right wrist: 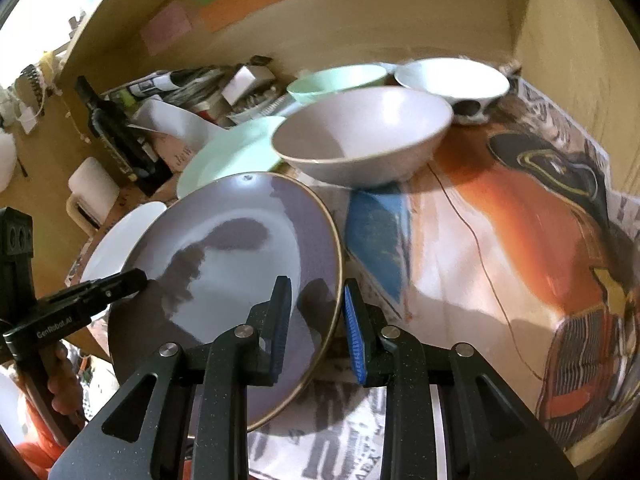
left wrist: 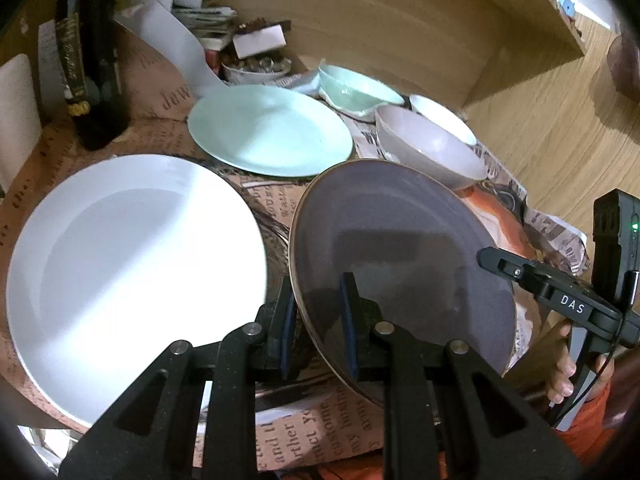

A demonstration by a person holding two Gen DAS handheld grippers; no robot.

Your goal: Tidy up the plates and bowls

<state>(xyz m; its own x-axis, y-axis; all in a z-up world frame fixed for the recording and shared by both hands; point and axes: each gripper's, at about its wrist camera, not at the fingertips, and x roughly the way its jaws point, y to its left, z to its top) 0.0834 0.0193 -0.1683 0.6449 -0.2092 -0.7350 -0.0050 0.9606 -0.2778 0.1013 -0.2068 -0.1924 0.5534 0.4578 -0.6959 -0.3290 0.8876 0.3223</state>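
Note:
A purple-grey plate with a brown rim is tilted above the newspaper-covered shelf; it also shows in the right wrist view. My left gripper straddles its left rim, jaws a little apart on either side. My right gripper straddles its right rim the same way, one finger over the plate, one outside. A white plate lies left, a mint plate behind. A lilac bowl, a mint bowl and a white bowl stand at the back.
A dark bottle stands at the back left beside a heap of papers and small boxes. Wooden walls close the shelf at the back and right. Printed newspaper covers the right part of the shelf.

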